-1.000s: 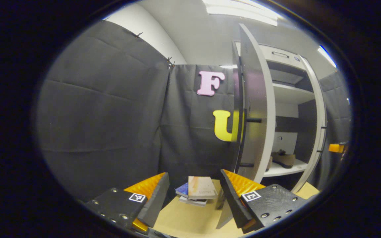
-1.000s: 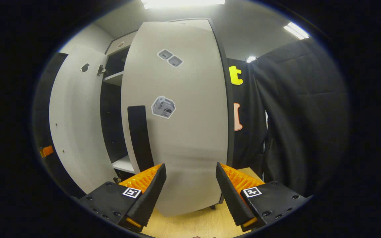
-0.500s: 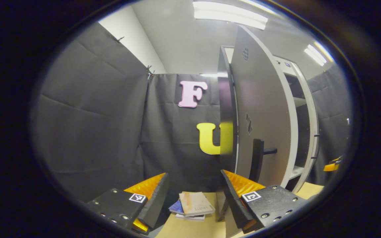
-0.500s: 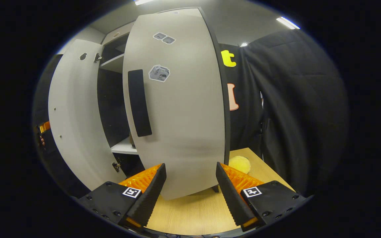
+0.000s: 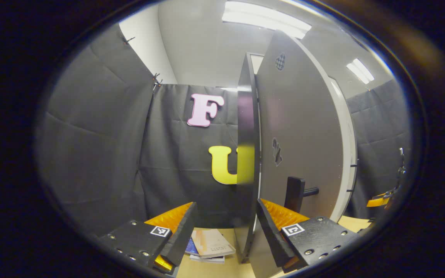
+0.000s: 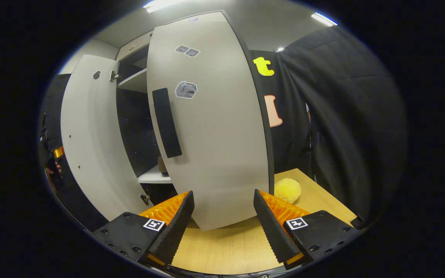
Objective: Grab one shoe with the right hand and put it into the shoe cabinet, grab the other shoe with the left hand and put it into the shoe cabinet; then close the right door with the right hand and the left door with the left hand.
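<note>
In the right gripper view the shoe cabinet's right door [image 6: 214,127] stands half-swung just ahead of my open right gripper [image 6: 223,193], its black handle [image 6: 166,123] facing me. The left door [image 6: 87,146] is open wide, inner face showing. Between the doors, a brown bit of a shoe [image 6: 162,168] sits on the white shelf [image 6: 153,178]. In the left gripper view my open left gripper [image 5: 226,204] is at the left door's dark edge [image 5: 245,162]. The door's outer face [image 5: 303,127] and handle [image 5: 296,189] lie to the right. Both grippers hold nothing.
A small stack of books [image 5: 211,244] lies on the wooden table between the left gripper's fingers. A yellow fluffy ball [image 6: 287,190] rests on the table [image 6: 226,247] right of the right door. The other gripper [image 6: 56,152] and a hand peek past the left door's edge.
The left gripper has moved round to the left door's outer side, and the door now hides the shelves and shoes. The right gripper has drawn back a little from the right door, bringing the yellow ball into view.
</note>
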The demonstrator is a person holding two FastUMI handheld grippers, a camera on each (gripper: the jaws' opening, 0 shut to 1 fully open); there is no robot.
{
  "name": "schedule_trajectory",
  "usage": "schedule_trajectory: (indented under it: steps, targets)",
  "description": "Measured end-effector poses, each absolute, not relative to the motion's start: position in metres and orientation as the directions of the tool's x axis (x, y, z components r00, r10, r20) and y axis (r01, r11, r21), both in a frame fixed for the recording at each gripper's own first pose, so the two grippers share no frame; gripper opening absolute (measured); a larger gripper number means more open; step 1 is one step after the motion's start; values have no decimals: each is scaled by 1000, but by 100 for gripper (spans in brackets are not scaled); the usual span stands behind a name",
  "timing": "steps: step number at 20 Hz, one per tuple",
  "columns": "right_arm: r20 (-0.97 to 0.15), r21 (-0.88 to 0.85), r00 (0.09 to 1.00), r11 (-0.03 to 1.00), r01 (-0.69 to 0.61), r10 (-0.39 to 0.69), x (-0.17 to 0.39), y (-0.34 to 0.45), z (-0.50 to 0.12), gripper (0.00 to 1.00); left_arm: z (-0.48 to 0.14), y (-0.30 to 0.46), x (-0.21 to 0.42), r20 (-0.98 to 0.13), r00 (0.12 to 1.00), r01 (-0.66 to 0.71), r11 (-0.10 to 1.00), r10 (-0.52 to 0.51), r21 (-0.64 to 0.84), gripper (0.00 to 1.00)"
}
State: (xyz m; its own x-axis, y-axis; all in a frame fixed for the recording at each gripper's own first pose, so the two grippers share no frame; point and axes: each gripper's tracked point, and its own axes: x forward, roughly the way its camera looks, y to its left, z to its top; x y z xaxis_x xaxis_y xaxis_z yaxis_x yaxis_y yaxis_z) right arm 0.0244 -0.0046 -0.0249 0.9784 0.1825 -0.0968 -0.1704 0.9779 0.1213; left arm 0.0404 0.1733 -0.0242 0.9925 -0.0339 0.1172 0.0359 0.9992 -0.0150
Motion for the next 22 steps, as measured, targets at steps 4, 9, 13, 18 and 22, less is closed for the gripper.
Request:
schedule_trajectory:
  steps: [4, 9, 13, 18, 22]
  targets:
    - [-67, 108, 987, 984, -139, 147, 28, -16, -19, 98, -25, 163, 40, 108, 993, 47, 999, -45, -15, 88]
    - [-38, 91, 990, 987, -132, 136, 33, -19, -12, 98, -21, 124, 46, 98, 988, 121, 993, -120, 0, 88]
    - [-54, 94, 989, 987, -132, 137, 30, -19, -15, 98, -15, 86, 48, 122, 982, 142, 989, -147, 48, 89]
    - [-60, 90, 992, 990, -106, 112, 21, -28, -19, 98, -22, 45, 63, 97, 976, 193, 981, -194, 13, 89]
    - [-43, 90, 996, 993, -74, 78, 11, -41, -15, 98, -43, 7, 95, 55, 973, 226, 974, -224, -23, 88]
